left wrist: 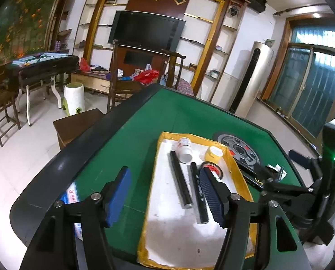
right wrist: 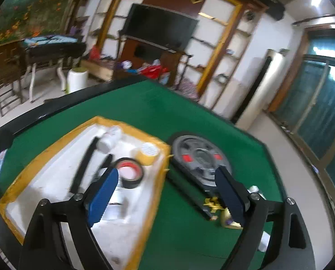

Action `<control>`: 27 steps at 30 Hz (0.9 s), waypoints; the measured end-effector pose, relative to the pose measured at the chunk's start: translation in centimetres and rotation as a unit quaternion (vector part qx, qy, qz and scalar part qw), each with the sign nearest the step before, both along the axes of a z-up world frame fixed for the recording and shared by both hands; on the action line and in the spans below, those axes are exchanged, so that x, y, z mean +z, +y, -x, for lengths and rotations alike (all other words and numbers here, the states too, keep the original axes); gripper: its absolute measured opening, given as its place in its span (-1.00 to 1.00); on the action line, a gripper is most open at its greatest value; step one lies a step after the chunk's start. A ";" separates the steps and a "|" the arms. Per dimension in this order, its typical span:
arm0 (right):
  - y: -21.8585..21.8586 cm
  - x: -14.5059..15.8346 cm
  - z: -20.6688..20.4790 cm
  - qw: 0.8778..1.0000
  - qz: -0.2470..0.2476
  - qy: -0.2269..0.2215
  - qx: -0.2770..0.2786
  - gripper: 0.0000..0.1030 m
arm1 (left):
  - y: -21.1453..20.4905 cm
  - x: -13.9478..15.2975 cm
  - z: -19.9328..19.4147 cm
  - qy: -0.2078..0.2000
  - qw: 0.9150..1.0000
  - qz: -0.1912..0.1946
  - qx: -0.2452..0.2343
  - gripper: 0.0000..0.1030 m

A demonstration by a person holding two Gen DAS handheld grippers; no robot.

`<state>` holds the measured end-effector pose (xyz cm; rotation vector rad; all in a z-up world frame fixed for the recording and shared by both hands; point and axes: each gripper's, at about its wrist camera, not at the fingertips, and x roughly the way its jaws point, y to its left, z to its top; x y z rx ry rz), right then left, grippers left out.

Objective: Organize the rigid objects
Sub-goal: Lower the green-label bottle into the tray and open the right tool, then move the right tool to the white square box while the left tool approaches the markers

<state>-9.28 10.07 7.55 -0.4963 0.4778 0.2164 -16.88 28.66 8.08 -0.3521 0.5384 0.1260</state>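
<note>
A: Green felt table (left wrist: 127, 135), tray (left wrist: 167, 236) low centre. Grippers?

B: Left gripper (left wrist: 165, 199) and right gripper (right wrist: 167, 193) both spread, pinching nothing.

A: Progress?

B: Two rods (left wrist: 181, 180), tape (right wrist: 128, 172), bottle (left wrist: 185, 149) and yellow jar (left wrist: 213, 153) lie in the tray. Beyond its right rim, the weight plate (right wrist: 200, 155) and small bits stay out.

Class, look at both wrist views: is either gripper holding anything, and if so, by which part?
Nothing is held. The left gripper and the right gripper both stand open, with no object pressed between their pads; the tape roll lies free in the tray.
</note>
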 end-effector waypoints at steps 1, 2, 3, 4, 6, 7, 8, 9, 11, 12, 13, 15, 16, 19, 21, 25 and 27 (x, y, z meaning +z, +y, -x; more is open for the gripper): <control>-0.7 0.3 0.1 1.000 -0.003 -0.007 -0.009 0.72 | -0.4 0.0 0.0 0.000 1.000 -0.002 -0.002 0.30; -1.4 0.6 0.1 1.000 -0.006 -0.013 -0.018 0.74 | -0.9 0.2 -0.1 0.001 1.000 -0.004 -0.006 0.30; -2.0 0.9 0.1 0.999 -0.009 -0.018 -0.025 0.76 | -1.5 0.3 -0.2 0.002 1.000 -0.008 -0.010 0.30; -2.8 1.2 0.1 0.999 -0.014 -0.025 -0.034 0.77 | -1.9 0.4 -0.3 0.002 1.000 -0.011 -0.012 0.30; -4.1 1.5 0.0 0.998 -0.020 -0.033 -0.046 0.78 | -3.0 0.6 -0.6 0.004 1.000 -0.016 -0.021 0.30; -4.5 1.6 0.0 0.998 -0.023 -0.035 -0.050 0.78 | -3.5 0.8 -0.7 0.005 1.000 -0.019 -0.023 0.30; -5.2 1.7 -0.1 0.997 -0.027 -0.037 -0.055 0.79 | -3.9 0.9 -0.8 0.005 0.999 -0.021 -0.025 0.30; -5.8 1.8 -0.2 0.997 -0.030 -0.037 -0.059 0.79 | -4.5 1.0 -0.9 0.005 0.999 -0.025 -0.029 0.30; -7.1 1.8 -0.4 0.996 -0.036 -0.039 -0.069 0.79 | -5.9 1.3 -1.1 0.006 0.999 -0.034 -0.038 0.30; -7.7 1.8 -0.5 0.996 -0.039 -0.040 -0.074 0.79 | -6.4 1.4 -1.3 0.006 0.998 -0.038 -0.042 0.30; -8.4 1.8 -0.7 0.995 -0.043 -0.040 -0.079 0.79 | -6.9 1.5 -1.3 0.006 0.998 -0.041 -0.045 0.30; -9.5 1.7 -0.7 0.994 -0.049 -0.038 -0.088 0.79 | -8.0 1.6 -1.6 0.006 0.997 -0.049 -0.053 0.31; -10.2 1.7 -0.7 0.993 -0.053 -0.039 -0.095 0.79 | -8.5 1.7 -1.7 0.007 0.997 -0.052 -0.056 0.34; -11.7 1.6 -0.8 0.992 -0.054 -0.041 -0.111 0.79 | -10.1 2.0 -1.9 0.006 0.996 -0.066 -0.063 0.42; -12.6 1.5 -0.8 0.990 -0.052 -0.048 -0.121 0.80 | -11.1 2.2 -2.1 0.006 0.995 -0.075 -0.066 0.42; -14.0 1.6 -0.6 0.986 -0.045 -0.069 -0.143 0.94 | -12.7 2.5 -2.3 0.007 0.993 -0.091 -0.074 0.43; -14.9 1.7 -0.4 0.985 -0.049 -0.077 -0.150 0.94 | -13.6 2.6 -2.4 0.009 0.992 -0.100 -0.078 0.43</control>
